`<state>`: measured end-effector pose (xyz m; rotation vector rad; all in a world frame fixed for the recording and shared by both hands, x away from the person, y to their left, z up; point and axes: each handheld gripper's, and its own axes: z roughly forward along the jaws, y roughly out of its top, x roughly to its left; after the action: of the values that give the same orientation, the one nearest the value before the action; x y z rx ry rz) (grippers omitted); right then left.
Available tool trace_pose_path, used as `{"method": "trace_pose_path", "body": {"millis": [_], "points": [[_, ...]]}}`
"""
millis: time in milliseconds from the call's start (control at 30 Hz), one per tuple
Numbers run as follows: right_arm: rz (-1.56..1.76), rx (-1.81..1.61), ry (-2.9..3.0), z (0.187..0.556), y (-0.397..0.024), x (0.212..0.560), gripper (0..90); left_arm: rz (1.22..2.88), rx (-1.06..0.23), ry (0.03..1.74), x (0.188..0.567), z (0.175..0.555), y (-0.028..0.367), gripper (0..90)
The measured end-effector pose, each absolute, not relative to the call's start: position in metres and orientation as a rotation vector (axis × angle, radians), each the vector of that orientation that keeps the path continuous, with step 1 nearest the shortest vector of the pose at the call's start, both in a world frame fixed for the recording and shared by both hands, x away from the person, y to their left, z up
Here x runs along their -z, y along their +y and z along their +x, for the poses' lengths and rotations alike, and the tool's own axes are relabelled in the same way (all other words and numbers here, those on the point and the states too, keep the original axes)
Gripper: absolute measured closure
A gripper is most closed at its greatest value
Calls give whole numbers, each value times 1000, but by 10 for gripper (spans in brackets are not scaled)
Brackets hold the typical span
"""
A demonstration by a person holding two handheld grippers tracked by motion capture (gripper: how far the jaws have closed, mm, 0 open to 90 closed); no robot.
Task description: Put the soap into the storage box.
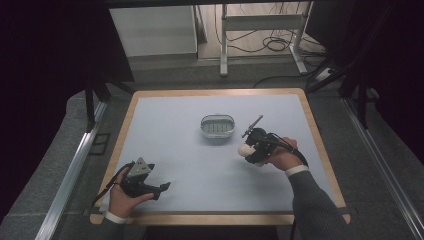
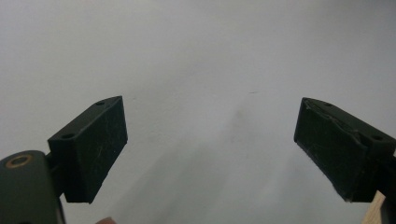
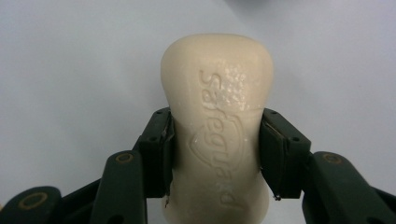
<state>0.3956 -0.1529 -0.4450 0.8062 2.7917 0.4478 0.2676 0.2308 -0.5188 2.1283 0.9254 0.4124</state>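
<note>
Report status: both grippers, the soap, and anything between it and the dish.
Right gripper shut on soap bar, near the soap dish. Left gripper open, holding nothing, at near table edge. Nothing on the mat between soap and dish.

cream soap, black fingers, pale-blue mat

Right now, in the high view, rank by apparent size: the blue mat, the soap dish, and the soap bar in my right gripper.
1. Blue mat, by far the largest.
2. Soap dish, the oval container mid-table.
3. Soap bar, smallest, though the right gripper clamped on it hides part, so its full size is unsure.
</note>
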Motion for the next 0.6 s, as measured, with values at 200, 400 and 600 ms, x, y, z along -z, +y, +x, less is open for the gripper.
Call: {"method": "trace_pose_path", "body": {"millis": [200,400,600], "points": [[793,-447,2787,401,-149,439,497,2133,-410,924,519,268,230,101],[805,-449,2787,408,-146,435,497,2135,-411,924,520,268,230,101],[788,-455,2785,412,-141,433,497,2135,-411,924,520,268,230,101]]}}
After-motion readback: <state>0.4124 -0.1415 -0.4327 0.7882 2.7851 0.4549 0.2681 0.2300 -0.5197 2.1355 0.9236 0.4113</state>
